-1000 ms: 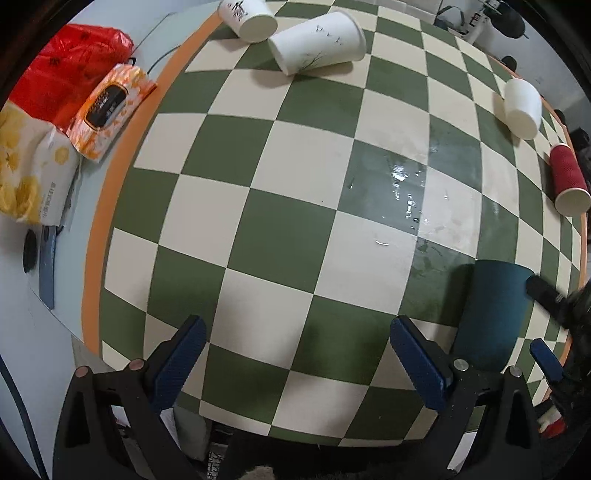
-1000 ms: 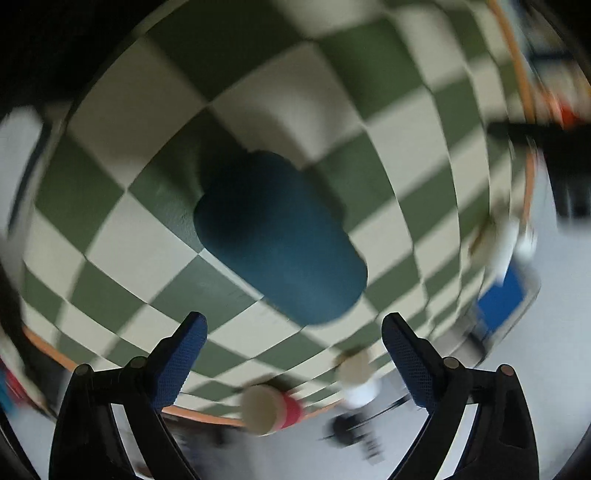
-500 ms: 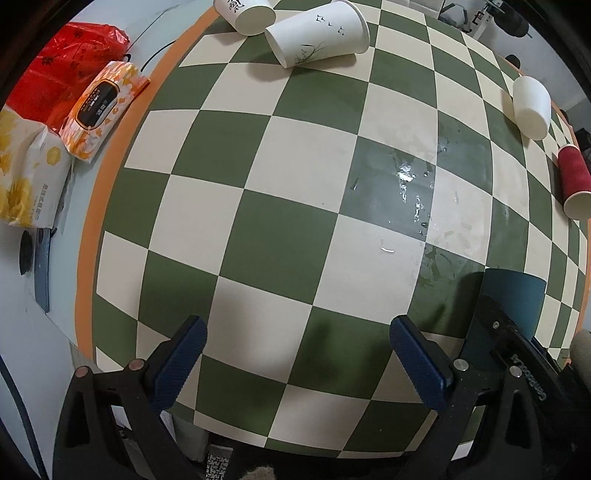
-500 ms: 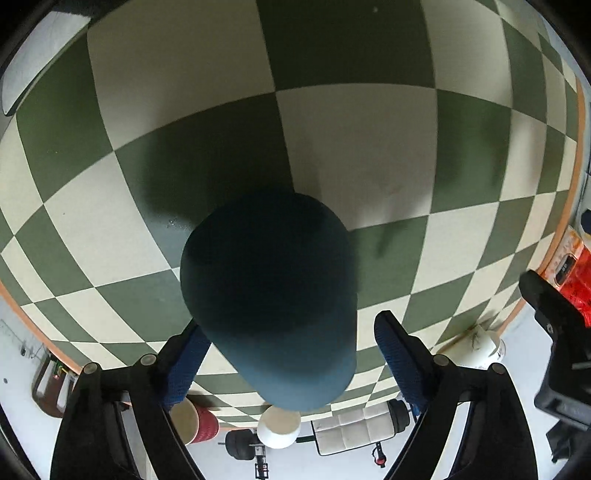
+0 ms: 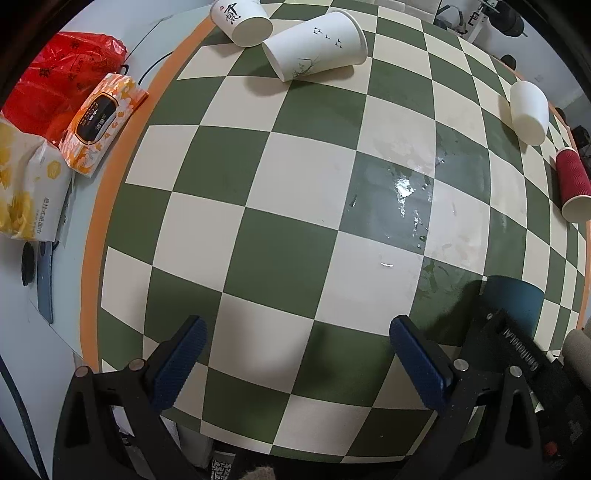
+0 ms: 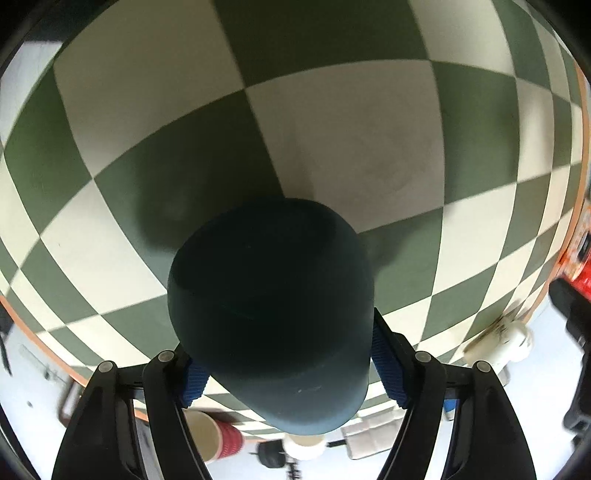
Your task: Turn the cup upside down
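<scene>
Right claw (image 6: 286, 363) clamped on dark teal cup (image 6: 273, 314), matte, smooth

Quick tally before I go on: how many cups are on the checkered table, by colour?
White cups: 3, two lying at the far edge and one to the right
Red cup: 1
Dark teal cup: 1, between the right gripper fingers
Total: 5

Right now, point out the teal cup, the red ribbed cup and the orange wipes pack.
teal cup (image 6: 273, 314), right wrist view, middle of its dark side wall.
red ribbed cup (image 5: 572, 177), left wrist view, its ribbed side.
orange wipes pack (image 5: 101, 123), left wrist view, its top face.
</scene>
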### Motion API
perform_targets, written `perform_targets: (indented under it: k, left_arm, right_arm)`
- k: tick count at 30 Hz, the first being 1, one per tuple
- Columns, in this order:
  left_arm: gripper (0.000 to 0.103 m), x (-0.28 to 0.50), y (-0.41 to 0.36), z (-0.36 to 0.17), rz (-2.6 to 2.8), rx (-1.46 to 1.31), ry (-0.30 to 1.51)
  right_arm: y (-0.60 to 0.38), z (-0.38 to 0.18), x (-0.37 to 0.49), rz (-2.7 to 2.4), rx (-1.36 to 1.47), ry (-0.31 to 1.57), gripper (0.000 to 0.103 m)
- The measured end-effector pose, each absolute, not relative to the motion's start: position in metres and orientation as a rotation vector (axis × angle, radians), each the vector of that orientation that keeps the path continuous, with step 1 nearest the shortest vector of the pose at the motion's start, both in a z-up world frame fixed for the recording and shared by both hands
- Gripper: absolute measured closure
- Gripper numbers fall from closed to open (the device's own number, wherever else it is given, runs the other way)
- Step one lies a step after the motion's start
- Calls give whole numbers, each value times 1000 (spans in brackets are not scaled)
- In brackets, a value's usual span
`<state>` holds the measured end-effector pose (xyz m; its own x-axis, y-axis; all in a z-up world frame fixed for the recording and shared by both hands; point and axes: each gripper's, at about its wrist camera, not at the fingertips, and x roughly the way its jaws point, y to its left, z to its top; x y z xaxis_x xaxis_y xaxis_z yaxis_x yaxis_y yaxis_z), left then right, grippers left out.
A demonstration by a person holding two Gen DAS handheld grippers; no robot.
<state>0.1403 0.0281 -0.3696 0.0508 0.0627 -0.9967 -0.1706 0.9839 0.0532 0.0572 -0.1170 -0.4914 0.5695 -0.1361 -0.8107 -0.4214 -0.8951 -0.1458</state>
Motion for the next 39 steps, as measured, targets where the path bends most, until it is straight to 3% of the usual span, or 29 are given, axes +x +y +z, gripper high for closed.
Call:
perform_targets:
  k: [10, 22, 26, 32, 39]
  left_arm:
    - [2, 149, 26, -360, 159, -68, 1487]
    - [2, 158, 14, -350, 138, -28, 1451]
    - [2, 161, 9, -348, 127, -18, 1444]
    - [2, 163, 2, -345, 111, 1, 1435]
    - [2, 163, -5, -345, 100, 4, 1437]
  right_arm:
    - [-81, -474, 106, 1123, -2140, 877, 28]
    - [-77, -454, 190, 845, -1345, 1682, 30]
    - [-89, -459, 210, 744, -1110, 1865, 30]
    - [-95, -463, 242, 667, -868, 1969, 31]
    - [-108, -443, 254, 635, -747, 1871, 31]
